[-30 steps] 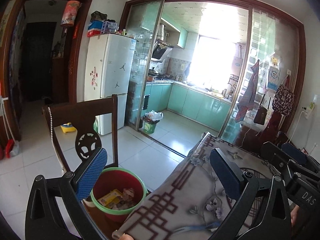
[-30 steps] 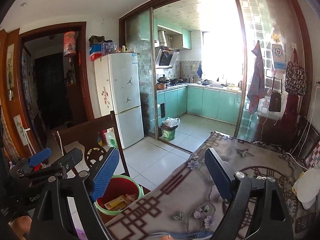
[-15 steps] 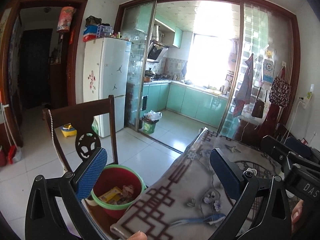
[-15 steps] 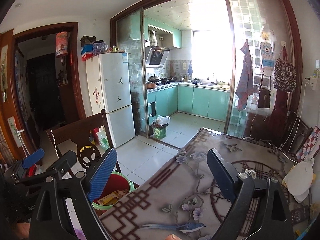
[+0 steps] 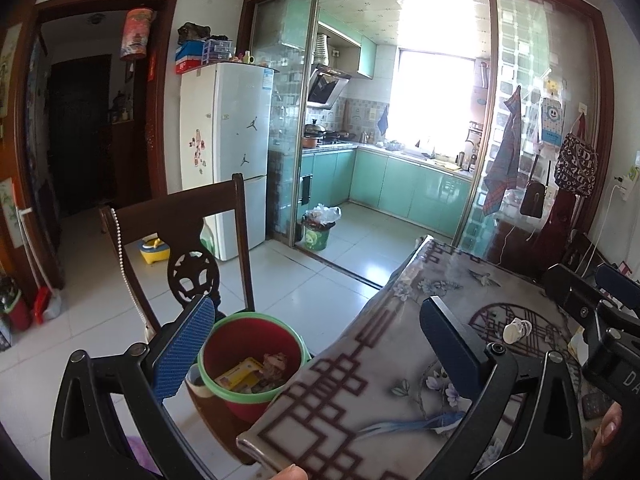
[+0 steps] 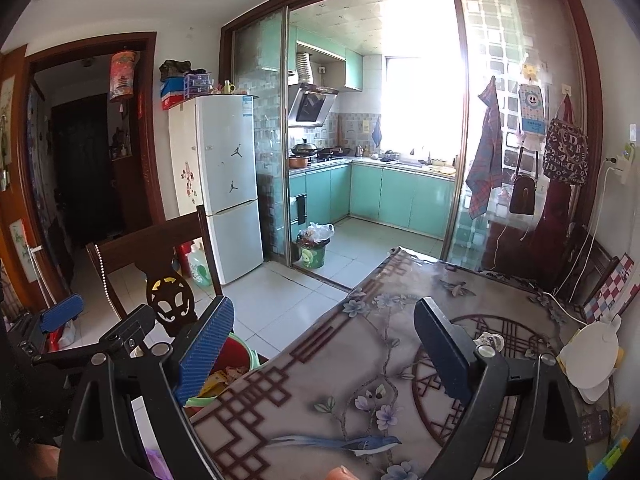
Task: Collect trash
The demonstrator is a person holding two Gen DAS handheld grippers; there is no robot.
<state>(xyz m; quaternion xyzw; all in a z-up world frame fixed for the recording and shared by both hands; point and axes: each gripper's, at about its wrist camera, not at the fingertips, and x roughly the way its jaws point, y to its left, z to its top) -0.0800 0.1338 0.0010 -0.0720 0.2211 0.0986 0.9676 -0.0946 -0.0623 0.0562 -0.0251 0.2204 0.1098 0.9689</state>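
Observation:
A red bin with a green rim (image 5: 250, 364) sits on a chair seat beside the table's left edge, with wrappers and scraps inside; it also shows in the right wrist view (image 6: 234, 360). A small white crumpled piece (image 5: 514, 329) lies on the patterned tablecloth (image 5: 380, 380), also in the right wrist view (image 6: 490, 340). My left gripper (image 5: 320, 356) is open and empty, spanning the bin and the table edge. My right gripper (image 6: 320, 354) is open and empty above the tablecloth (image 6: 360, 360). Each gripper shows at the side of the other's view.
A dark wooden chair back (image 5: 180, 236) stands behind the bin. A white lamp-like object (image 6: 592, 356) sits at the table's right edge. A fridge (image 5: 228, 152) and a green kitchen bin (image 5: 318, 232) stand farther back on the tiled floor.
Both grippers have drawn back and tilted slightly, showing more of the tablecloth and the white piece. Both stay open and empty.

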